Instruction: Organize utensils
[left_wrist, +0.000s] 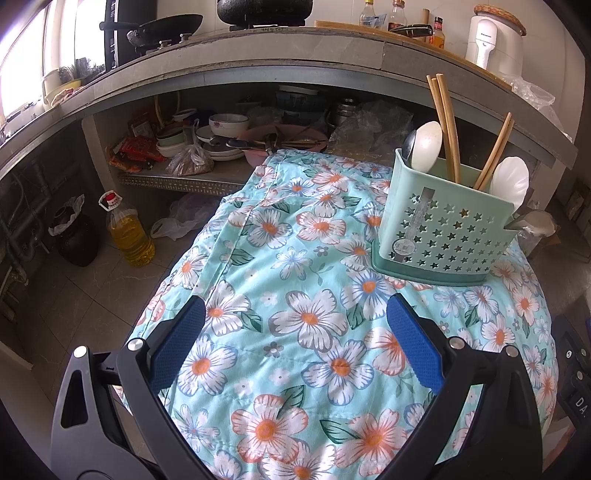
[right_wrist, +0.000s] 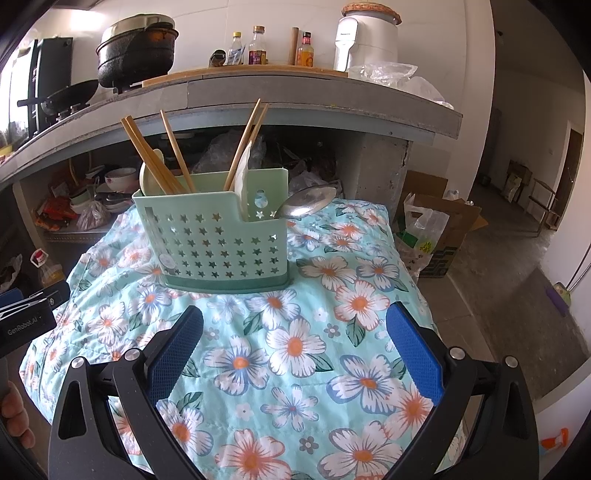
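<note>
A pale green utensil holder with star holes (left_wrist: 443, 225) (right_wrist: 221, 243) stands upright on the floral cloth (left_wrist: 295, 314) (right_wrist: 295, 350). Wooden chopsticks (left_wrist: 445, 125) (right_wrist: 147, 155), white spoons (left_wrist: 428, 144) (right_wrist: 149, 179) and a metal spoon (right_wrist: 308, 203) stick out of it. My left gripper (left_wrist: 295, 347) is open and empty, hovering over the cloth to the holder's near left. My right gripper (right_wrist: 293, 350) is open and empty, just in front of the holder. The left gripper's body shows at the right wrist view's left edge (right_wrist: 26, 317).
A concrete counter (left_wrist: 258, 51) (right_wrist: 295, 96) with pots, bottles and a white appliance runs behind. The shelf under it holds bowls and plates (left_wrist: 221, 136). An oil bottle (left_wrist: 129, 229) and a dark jar (left_wrist: 75, 236) stand on the floor at left. A cardboard box with bags (right_wrist: 436, 232) sits at right.
</note>
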